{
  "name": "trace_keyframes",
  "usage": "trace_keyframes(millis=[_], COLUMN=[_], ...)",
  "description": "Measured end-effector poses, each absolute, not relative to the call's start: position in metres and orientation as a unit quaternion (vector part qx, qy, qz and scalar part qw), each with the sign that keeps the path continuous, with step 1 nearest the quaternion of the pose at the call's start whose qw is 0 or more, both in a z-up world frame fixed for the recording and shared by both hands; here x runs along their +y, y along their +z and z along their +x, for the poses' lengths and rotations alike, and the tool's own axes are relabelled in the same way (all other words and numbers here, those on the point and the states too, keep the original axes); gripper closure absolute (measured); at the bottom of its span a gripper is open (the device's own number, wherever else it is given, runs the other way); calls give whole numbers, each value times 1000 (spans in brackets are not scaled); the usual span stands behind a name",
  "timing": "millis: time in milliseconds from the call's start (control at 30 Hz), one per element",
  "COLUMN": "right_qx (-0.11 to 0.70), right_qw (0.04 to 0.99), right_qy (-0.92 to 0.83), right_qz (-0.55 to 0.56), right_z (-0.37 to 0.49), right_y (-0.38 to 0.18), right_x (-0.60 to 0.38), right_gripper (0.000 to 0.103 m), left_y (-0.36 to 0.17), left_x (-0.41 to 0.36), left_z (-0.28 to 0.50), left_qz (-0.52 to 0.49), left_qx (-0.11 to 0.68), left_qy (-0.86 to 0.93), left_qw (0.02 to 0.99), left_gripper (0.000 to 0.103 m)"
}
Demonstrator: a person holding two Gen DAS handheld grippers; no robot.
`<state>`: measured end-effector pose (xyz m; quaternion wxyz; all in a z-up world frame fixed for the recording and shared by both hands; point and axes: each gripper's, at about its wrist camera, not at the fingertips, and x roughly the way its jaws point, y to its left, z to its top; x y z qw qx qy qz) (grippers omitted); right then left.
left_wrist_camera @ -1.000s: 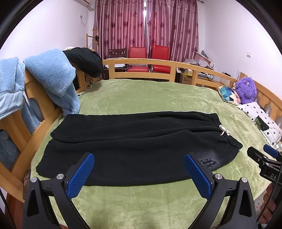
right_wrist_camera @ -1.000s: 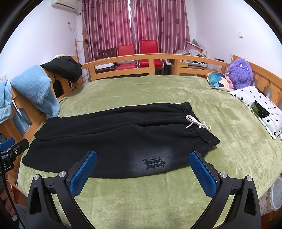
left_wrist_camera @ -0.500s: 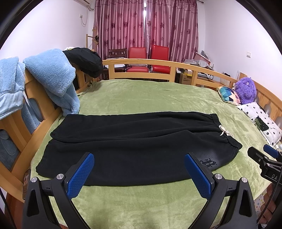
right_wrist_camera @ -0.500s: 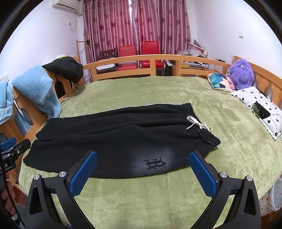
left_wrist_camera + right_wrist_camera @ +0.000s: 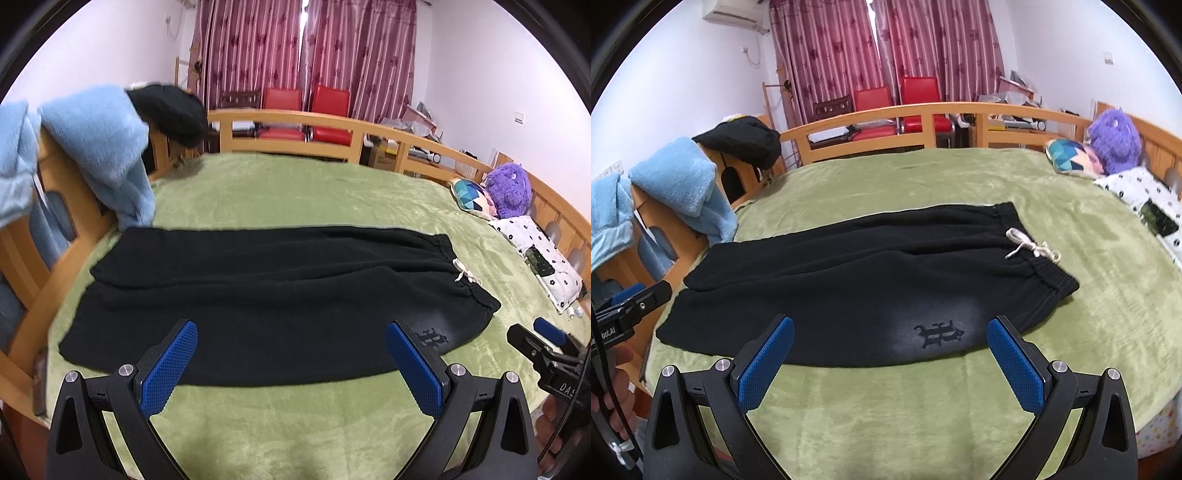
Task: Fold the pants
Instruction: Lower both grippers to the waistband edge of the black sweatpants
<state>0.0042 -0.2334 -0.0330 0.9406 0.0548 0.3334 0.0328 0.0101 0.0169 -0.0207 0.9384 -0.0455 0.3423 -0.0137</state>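
Right now both my claws, left gripper [image 5: 291, 363] and right gripper [image 5: 890, 360], are spread wide, holding nothing. Black pants [image 5: 273, 295] lie flat on green blanket [image 5: 295, 184].

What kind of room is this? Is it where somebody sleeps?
Most likely a bedroom. A big wooden-railed bed covered by a fuzzy green blanket fills the room, a purple plush toy sits beside a white flower-print pillow, and dark red patterned curtains hang behind.
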Motion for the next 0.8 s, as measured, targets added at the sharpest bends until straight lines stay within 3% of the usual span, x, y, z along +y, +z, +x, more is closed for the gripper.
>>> trace_keyframes(millis=[367, 433, 500, 800], right_qx=[372, 407, 426, 428], right_qw=[926, 909, 896, 879], right_qy=[2, -13, -36, -67], right_qz=[60, 91, 118, 199], right_z=[14, 22, 29, 41], right_y=[-114, -135, -152, -195], right_x=[-280, -298, -315, -361], right_gripper=[13, 26, 29, 29], left_y=[-105, -126, -143, -193], left_x=[84, 99, 116, 174], left_z=[12, 10, 10, 16], left_qz=[-77, -89, -112, -210], left_qx=[393, 410, 423, 434], left_qy=[20, 38, 49, 78], left_qw=[916, 907, 898, 873], left_gripper=[2, 2, 2, 6])
